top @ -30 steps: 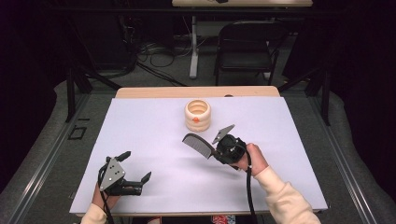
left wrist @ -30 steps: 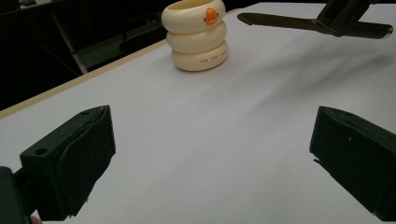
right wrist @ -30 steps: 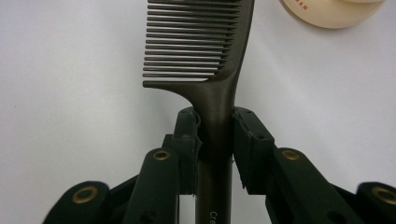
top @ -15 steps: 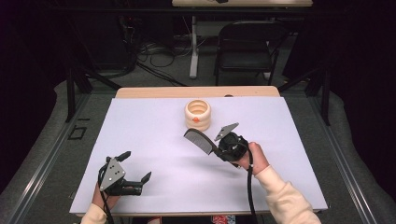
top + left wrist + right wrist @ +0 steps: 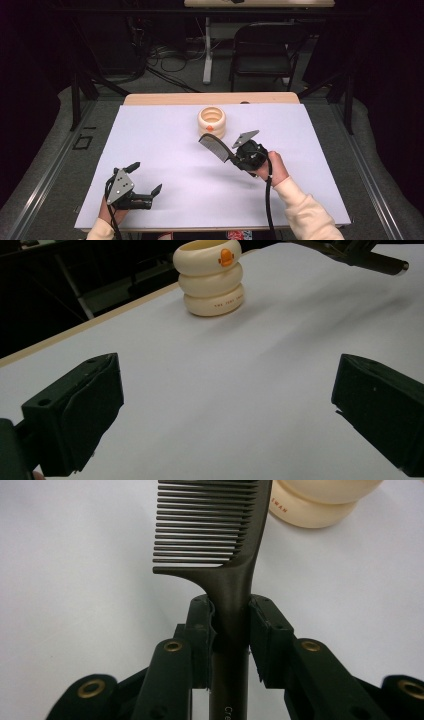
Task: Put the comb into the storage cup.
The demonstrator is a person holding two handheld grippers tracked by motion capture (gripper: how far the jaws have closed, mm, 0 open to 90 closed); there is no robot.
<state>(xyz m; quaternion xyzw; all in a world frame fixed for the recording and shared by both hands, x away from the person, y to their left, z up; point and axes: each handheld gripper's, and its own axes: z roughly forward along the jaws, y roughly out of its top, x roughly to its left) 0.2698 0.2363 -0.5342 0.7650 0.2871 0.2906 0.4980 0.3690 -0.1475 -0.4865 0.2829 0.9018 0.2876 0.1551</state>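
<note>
Recent change: almost nothing. Against the high view of a second ago, both of your hands sit where they were, and the dark brown plastic comb [image 5: 214, 148] hangs at the same tilt in the same spot.
Meaning for the work: you are likely pausing mid-carry, the comb already lifted and secured, with the placing not yet begun.
Right gripper [image 5: 235, 156]: its jaws pinch the comb's handle from both sides, as the right gripper view shows clearly, with the black pads [image 5: 261, 630] pressed against the stem just below the teeth.
Left gripper [image 5: 145, 181]: it rests low near the front left of the white tabletop [image 5: 150, 140], jaws spread wide with nothing between them.
Comb location: raised above the tabletop's middle, just in front of the cream ringed plastic cup with an orange duck mark [image 5: 212, 121], near it but apart.
Comb long axis: it runs from your right gripper up and away toward the far left, on a slant, neither flat nor upright.
Comb heading: the toothed end leads, aimed just to the left of the cup; the handle end trails back through the jaws toward your wrist.
Teeth: in the right gripper view they stick out to the left of the spine.
</note>
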